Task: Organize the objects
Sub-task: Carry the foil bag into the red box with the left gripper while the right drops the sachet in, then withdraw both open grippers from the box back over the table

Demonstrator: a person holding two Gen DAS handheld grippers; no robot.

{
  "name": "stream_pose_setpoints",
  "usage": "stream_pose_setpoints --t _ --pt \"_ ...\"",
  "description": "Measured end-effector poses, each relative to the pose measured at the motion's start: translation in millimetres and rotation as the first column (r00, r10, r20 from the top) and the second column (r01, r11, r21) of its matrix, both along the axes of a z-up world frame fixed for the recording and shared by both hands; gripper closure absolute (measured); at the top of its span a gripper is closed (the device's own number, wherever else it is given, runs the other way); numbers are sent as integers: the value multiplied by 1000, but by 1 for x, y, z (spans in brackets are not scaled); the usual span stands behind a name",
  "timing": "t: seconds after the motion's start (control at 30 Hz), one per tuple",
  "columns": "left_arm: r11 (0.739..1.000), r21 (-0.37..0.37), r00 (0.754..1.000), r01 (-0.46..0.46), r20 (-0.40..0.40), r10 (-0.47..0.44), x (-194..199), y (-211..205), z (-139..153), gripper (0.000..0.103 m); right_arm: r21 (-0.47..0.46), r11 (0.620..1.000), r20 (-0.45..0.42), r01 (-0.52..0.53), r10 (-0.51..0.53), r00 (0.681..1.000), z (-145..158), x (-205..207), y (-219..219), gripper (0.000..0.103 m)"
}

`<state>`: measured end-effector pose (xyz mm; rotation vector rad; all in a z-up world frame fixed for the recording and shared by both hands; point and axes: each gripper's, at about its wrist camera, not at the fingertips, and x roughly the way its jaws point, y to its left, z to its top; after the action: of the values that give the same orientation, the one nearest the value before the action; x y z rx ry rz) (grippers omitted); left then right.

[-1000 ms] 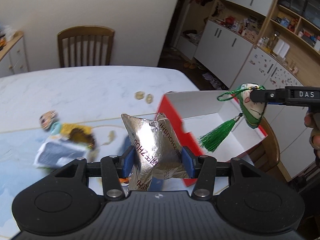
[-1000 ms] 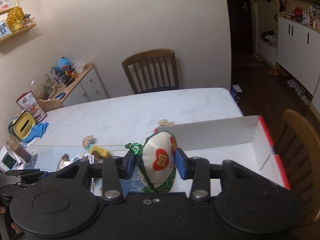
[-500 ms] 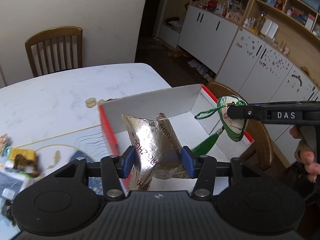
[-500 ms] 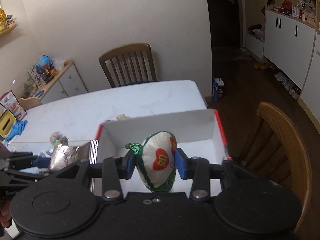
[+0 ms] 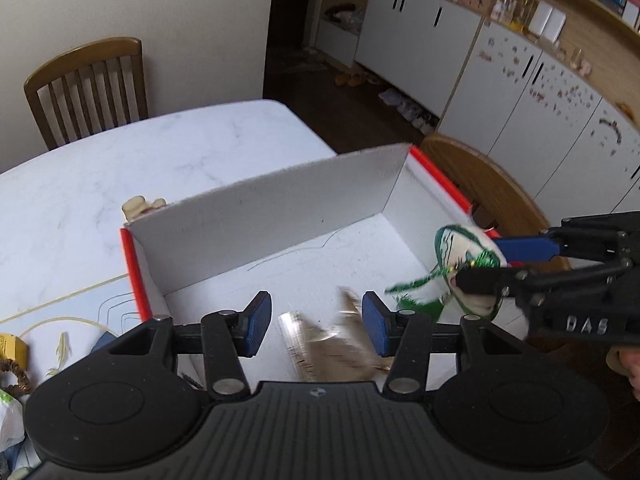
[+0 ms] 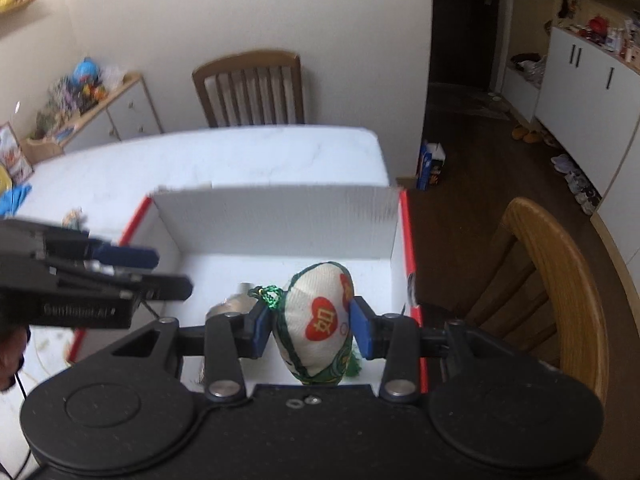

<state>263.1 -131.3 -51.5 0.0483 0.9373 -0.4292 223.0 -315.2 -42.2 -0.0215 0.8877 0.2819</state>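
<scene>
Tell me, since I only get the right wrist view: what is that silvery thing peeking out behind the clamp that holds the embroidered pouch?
Observer: A crumpled foil packet. The left wrist view shows it blurred, low in the box, between the left gripper's blue pads but apparently free of them.
Operator: Does anything hang from the pouch?
Observer: Yes. A green tassel dangles from the pouch in the right gripper, over the box floor.
Operator: Is anything behind the box's far wall?
Observer: A small beige object sits on the table, just outside the far left corner.
</scene>
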Motion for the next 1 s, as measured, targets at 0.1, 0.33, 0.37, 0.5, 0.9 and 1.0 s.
stream_pose_setpoints --t 0.1,0.33,0.37,0.5,0.9,1.0 --pt "1000 14 1000 -5 -21 5 4 -2 -9 54 -27 999 -37 -38 37 999 -15 5 4 63" --pt "1000 24 998 -20 -54 21 8 0 -23 54 -79 992 -90 -96 88 992 -41 15 14 63" --pt "999 25 998 -23 -59 24 8 0 -24 54 -83 991 -95 -103 95 991 -44 16 15 63" --pt "999 26 997 -34 -63 36 7 1 -27 53 -81 989 -114 -126 117 987 -50 19 17 61" --pt "997 -4 997 -75 -18 75 -8 10 -9 37 -20 984 -110 -176 172 979 -36 15 11 42" --pt "997 -11 997 -83 5 83 -15 12 -1 37 0 983 -92 -181 181 979 -25 11 10 39"
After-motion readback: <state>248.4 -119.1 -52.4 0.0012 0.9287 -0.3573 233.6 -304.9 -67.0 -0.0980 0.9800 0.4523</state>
